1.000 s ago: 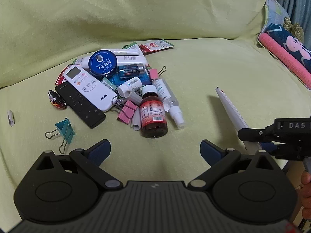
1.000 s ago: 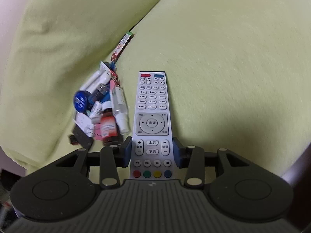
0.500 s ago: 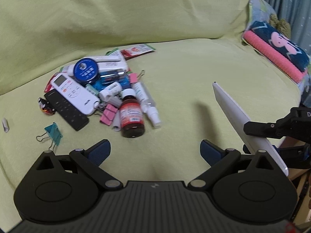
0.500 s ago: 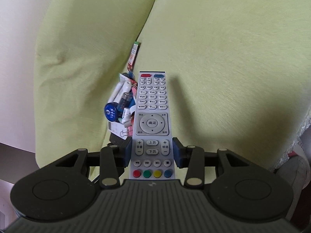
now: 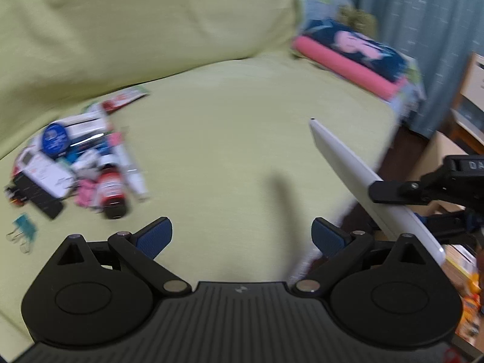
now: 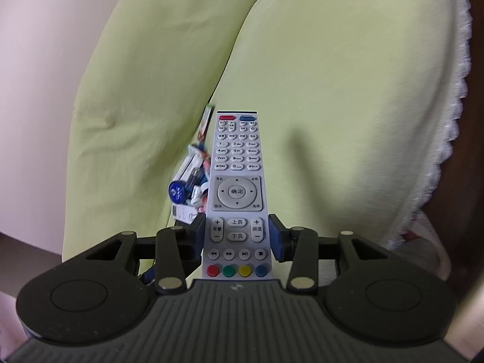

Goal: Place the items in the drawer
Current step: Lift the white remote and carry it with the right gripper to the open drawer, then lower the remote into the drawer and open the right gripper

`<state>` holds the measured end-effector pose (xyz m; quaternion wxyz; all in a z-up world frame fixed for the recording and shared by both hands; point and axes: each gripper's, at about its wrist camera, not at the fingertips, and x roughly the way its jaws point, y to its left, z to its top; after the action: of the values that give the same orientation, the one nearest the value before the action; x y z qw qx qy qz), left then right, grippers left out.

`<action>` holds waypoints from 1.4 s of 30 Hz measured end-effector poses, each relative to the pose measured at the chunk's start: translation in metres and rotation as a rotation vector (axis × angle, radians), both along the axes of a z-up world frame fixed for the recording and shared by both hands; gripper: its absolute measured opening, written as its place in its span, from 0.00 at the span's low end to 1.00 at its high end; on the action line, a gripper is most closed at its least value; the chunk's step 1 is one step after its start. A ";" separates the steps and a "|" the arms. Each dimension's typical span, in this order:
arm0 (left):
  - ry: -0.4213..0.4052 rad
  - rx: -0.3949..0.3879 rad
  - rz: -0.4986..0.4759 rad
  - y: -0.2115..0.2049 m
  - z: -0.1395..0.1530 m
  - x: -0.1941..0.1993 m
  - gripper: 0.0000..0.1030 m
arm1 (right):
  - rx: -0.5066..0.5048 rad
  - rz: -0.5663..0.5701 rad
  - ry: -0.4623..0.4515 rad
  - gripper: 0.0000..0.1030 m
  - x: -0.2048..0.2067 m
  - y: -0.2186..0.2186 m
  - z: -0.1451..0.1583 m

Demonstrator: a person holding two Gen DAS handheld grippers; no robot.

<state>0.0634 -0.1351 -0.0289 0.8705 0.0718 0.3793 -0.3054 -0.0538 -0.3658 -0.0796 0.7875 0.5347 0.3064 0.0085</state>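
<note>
The right tongs point(image 6: 237, 236) are clenched on a white remote point(image 6: 237, 187), pads pressing its two long sides near the lower buttons, so it sticks straight out ahead over the green sofa point(image 6: 332, 90). Its middle key reads 确定; below are 上页 and 下页, flanked by 音量 and 頻道. A red, green, yellow and blue row sits nearest the tongs' body.

The left tongs point(image 5: 242, 236) are released, jaws wide apart with nothing between. From this view the remote point(image 5: 341, 163) shows edge-on, raised off the seat near the sofa's right edge, which drops off to a dark floor beyond.

The middle of the seat point(image 5: 227, 139) is bare and broad. The pile point(image 5: 78, 163) of small items lies well to the left, blurred; no writing there can be read. No drawer can be made out.
</note>
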 end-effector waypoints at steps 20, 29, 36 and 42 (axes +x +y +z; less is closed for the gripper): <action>0.024 -0.001 -0.415 -0.096 0.016 -0.115 0.96 | -0.136 -0.157 0.144 0.37 -0.206 -0.065 0.008; 0.029 0.041 -0.422 -0.102 0.014 -0.132 0.96 | -0.178 0.022 0.204 0.37 -0.241 -0.077 -0.002; 0.029 0.066 -0.431 -0.108 0.011 -0.140 0.96 | -0.195 0.165 0.264 0.37 -0.241 -0.088 -0.029; 0.029 0.098 -0.418 -0.110 0.006 -0.141 0.96 | -0.177 0.272 0.303 0.37 -0.219 -0.085 -0.070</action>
<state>-0.0778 -0.2454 -0.0226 0.7781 0.1868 0.3832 -0.4614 -0.2729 -0.4505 -0.1496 0.7680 0.4122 0.4901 0.0074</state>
